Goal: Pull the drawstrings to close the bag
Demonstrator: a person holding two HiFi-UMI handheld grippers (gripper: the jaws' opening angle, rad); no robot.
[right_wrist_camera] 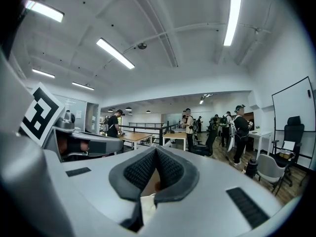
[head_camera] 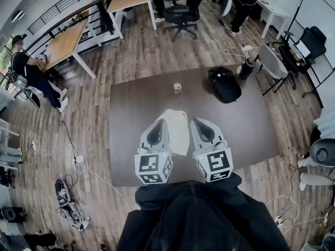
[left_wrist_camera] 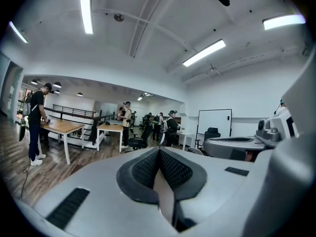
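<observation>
A white drawstring bag point(head_camera: 178, 120) lies on the dark table point(head_camera: 131, 140), partly hidden under my two grippers. The left gripper point(head_camera: 158, 124) sits over the bag's left side and the right gripper point(head_camera: 201, 123) over its right side, close together and pointing away from me. In the left gripper view the left gripper point(left_wrist_camera: 159, 162) is shut, with a pale beige strip point(left_wrist_camera: 164, 196) pinched between its pads. Over in the right gripper view the right gripper point(right_wrist_camera: 156, 157) is shut too, and a bit of white cloth point(right_wrist_camera: 147, 206) hangs from its pads. I take both pieces for the bag's drawstrings.
A black backpack point(head_camera: 225, 84) lies at the table's far right and a small can point(head_camera: 177, 88) stands at the far middle. An office chair point(head_camera: 180, 17), wooden desks point(head_camera: 65, 41) and several people fill the room beyond. Cables trail on the floor point(head_camera: 78, 163) to the left.
</observation>
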